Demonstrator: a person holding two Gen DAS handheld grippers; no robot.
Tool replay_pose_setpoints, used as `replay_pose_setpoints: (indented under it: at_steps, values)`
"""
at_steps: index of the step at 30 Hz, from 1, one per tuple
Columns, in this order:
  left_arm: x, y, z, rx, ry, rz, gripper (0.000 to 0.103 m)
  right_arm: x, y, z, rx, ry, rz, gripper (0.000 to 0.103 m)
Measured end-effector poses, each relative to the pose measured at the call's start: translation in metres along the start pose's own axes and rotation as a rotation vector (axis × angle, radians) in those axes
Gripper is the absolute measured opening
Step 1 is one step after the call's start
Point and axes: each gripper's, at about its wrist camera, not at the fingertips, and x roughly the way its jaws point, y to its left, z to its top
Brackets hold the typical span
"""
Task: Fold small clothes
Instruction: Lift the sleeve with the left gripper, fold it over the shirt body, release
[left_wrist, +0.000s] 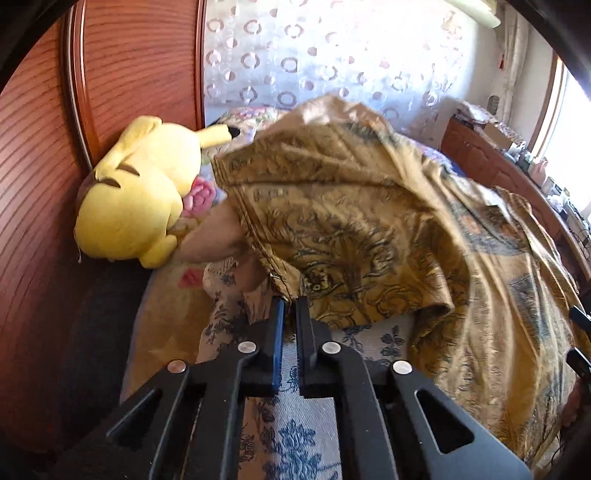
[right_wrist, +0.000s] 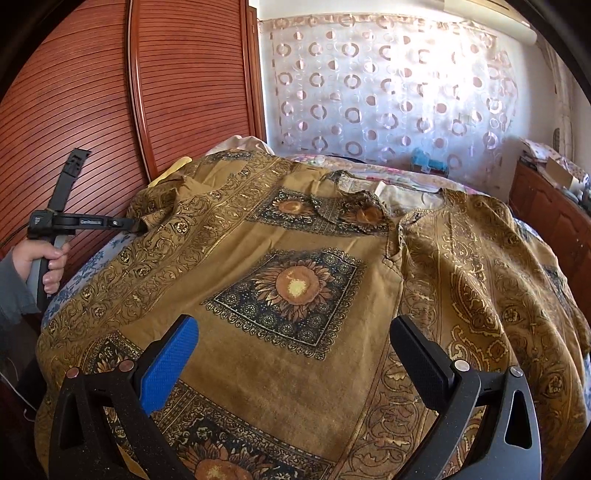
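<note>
Shirt — mustard cloth printed with sunflower squares, spread front-up across the bed, collar toward the far curtain; laid flat, likely so its sides can be folded inward. Left claw — jaws together on the shirt's left hem edge, cloth lifting in a ridge from the pinch; probably gripped to carry that side over. Right claw — jaws wide apart, hovering above the lower front, holding nothing. Yellow plush toy — against the wooden headboard, clear of the work.
</note>
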Motion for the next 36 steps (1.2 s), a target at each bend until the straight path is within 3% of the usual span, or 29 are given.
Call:
replay_pose_setpoints:
  at_steps: [10, 18, 22, 24, 26, 28, 30, 31, 36]
  values:
    - [-0.042, -0.055, 0.033, 0.136, -0.109, -0.089, 0.003, 0.003, 0.002, 0.001, 0.012, -0.007, -0.006, 0.103]
    - [-0.045, -0.167, 0.055, 0.331, -0.088, -0.257, 0.003, -0.001, -0.003, 0.000, 0.040, -0.022, -0.006, 0.103]
    - [-0.055, -0.186, 0.044, 0.389, -0.077, -0.263, 0.004, -0.004, -0.006, -0.002, 0.048, -0.029, -0.006, 0.103]
    - [-0.058, -0.181, 0.037, 0.405, -0.071, -0.247, 0.012, -0.005, -0.006, -0.003, 0.050, -0.031, -0.005, 0.103]
    - [-0.059, -0.174, 0.032, 0.416, -0.080, -0.209, 0.036, -0.006, -0.006, -0.004, 0.052, -0.034, -0.005, 0.103]
    - [-0.058, -0.163, 0.030, 0.409, -0.079, -0.198, 0.043, -0.006, -0.007, -0.004, 0.056, -0.033, -0.004, 0.103]
    - [-0.051, -0.154, 0.028, 0.390, -0.054, -0.182, 0.060, -0.006, -0.007, -0.004, 0.060, -0.033, -0.003, 0.103]
    - [-0.046, -0.149, 0.025, 0.379, -0.047, -0.167, 0.073, -0.006, -0.008, -0.004, 0.061, -0.032, -0.002, 0.103]
    - [-0.021, -0.133, 0.008, 0.347, 0.008, -0.158, 0.080, -0.005, -0.010, -0.003, 0.063, -0.026, 0.000, 0.103]
